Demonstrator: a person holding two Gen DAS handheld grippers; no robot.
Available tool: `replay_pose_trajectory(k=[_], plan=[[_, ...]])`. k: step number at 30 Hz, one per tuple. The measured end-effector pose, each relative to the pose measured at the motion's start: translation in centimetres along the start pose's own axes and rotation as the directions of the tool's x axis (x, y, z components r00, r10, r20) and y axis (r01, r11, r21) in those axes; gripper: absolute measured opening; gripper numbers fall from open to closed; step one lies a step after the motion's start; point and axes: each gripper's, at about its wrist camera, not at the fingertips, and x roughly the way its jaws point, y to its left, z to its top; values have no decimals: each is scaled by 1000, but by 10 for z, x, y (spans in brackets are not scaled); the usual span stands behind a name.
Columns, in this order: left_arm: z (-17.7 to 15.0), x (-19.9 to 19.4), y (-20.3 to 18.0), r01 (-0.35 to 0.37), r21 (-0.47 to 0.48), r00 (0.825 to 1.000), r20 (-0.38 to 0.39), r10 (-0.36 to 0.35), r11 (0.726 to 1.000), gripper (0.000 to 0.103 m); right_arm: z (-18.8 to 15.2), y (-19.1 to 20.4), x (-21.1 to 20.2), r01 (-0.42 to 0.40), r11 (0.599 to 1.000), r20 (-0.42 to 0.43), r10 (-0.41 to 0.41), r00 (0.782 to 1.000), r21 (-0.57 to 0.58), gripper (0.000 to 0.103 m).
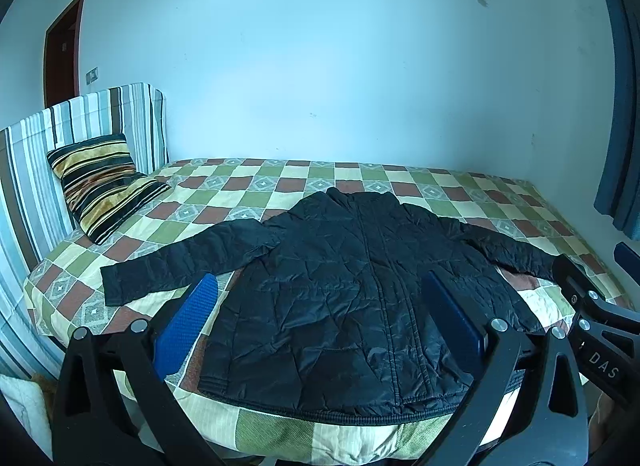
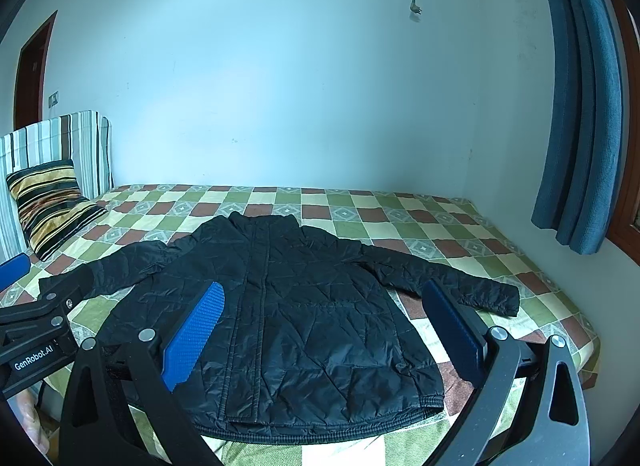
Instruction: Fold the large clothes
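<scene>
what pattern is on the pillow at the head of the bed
The pillow has yellow, black and orange stripes, clearest in the left wrist view.

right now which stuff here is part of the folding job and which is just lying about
For the job:
- black jacket, spread flat on the bed
- left gripper, open
- right gripper, open

Just lying about:
- striped pillow
- checkered bedspread
- blue curtain

Both my tongs wide open, nothing gripped. Left tongs [image 1: 320,318] and right tongs [image 2: 324,326] held side by side, level, pointing forward, blue pads [image 2: 194,340] apart. Each shows in the other's view.
</scene>
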Motion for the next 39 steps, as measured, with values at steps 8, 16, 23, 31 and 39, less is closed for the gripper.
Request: replay_pose_trajectory(k=[8,16,23,31,39], plan=[[0,2,-5,5,6,1000,-5,-5,1000,101,-1,1,0,-1,1000,1,1,1000,-1,98],[-1,4,-7,9,11,1000,-12,-9,1000,101,-2,2,-1,0,1000,1,0,1000,-1,98],[-2,6,-9,11,15,1000,-16,-10,1000,101,-5,2,1,-1,1000,-2,1,1000,-5,98],[-5,38,-3,13,-12,996,-82,-14,1000,101,-12,0,25,1,1000,-43,-1,999,2,98],[-23,117,29,-16,-107,971,-240,-10,994,101,-29,-68,109,23,982,-178,10,984,185,98]])
